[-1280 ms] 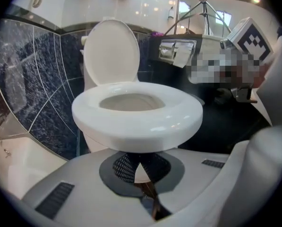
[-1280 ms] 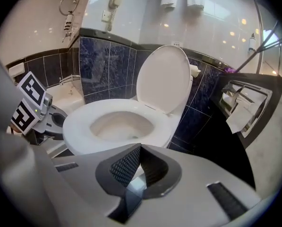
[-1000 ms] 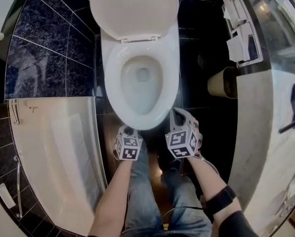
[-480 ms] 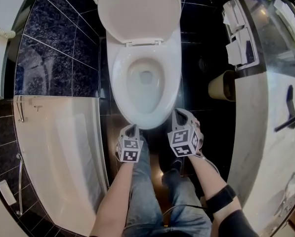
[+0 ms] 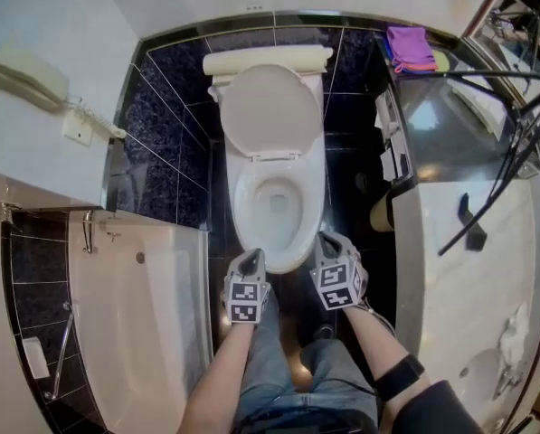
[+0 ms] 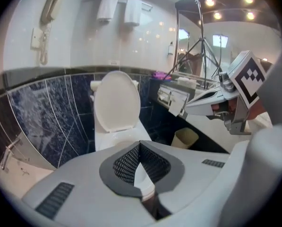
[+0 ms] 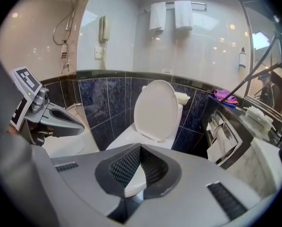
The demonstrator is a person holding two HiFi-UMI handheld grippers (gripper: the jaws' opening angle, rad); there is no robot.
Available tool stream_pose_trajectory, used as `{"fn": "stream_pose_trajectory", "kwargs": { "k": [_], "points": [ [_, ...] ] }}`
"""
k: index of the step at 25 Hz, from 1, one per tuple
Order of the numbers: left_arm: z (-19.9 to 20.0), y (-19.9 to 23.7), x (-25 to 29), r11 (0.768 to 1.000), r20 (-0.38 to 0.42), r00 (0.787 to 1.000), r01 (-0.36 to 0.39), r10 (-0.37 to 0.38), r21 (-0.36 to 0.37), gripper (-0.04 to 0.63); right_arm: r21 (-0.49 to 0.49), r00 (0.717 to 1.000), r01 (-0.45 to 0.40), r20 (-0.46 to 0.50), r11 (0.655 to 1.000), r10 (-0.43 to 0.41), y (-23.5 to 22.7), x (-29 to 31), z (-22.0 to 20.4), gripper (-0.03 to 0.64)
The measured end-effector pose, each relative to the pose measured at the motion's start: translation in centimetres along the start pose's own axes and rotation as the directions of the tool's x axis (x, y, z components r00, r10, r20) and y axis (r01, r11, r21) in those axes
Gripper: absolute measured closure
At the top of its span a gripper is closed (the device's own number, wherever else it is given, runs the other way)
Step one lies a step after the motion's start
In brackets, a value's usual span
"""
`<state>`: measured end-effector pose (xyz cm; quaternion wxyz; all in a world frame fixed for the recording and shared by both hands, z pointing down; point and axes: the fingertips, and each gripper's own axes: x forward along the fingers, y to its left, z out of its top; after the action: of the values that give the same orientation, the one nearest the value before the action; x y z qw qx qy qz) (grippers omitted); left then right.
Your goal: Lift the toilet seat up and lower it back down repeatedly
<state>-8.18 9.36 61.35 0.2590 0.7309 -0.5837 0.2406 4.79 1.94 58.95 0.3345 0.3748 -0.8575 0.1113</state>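
Fingers (image 6: pixel 125 163) of the left gripper (image 5: pixel 255 257) are pressed together on nothing — so are those of the right gripper (image 5: pixel 326 240). Both sit before the toilet bowl (image 5: pixel 279 242), apart from it. The toilet seat (image 5: pixel 271 111) stands raised — leaning back against the tank (image 5: pixel 266 61).

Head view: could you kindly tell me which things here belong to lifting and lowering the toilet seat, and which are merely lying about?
Belong to the job: toilet, its upright lid, left tongs and right tongs, both shut and empty.
Just lying about: wall phone, purple cloth, waste bin, bathtub, paper holders.
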Motion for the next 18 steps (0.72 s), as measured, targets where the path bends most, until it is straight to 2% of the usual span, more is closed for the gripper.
{"fn": "stream_pose_trajectory", "kwargs": {
  "k": [4, 8, 13, 18],
  "points": [
    [8.5, 0.5, -4.7, 0.999, 0.123, 0.992, -0.031, 0.027, 0.031, 0.603, 0.014, 0.992, -0.042, 0.118, 0.999, 0.040, -1.1, -4.3, 8.4, 0.600],
    [14.3, 0.1, -10.6, 0.999, 0.192, 0.981, -0.036, 0.032, 0.017, 0.603, -0.020, 0.985, -0.067, 0.156, 0.998, 0.070, -1.0, -9.7, 13.2, 0.600],
    [18.3, -1.0, -16.1, 0.998, 0.241, 0.970, -0.032, 0.020, 0.047, 0.603, -0.032, 0.977, -0.089, 0.191, 0.995, 0.094, -0.8, -15.1, 15.9, 0.600],
    [20.8, -1.6, -19.8, 0.997, 0.294, 0.956, -0.034, 0.014, 0.062, 0.603, -0.011, 0.972, -0.093, 0.214, 0.996, 0.094, -1.2, -18.5, 16.3, 0.600]
  ]
}}
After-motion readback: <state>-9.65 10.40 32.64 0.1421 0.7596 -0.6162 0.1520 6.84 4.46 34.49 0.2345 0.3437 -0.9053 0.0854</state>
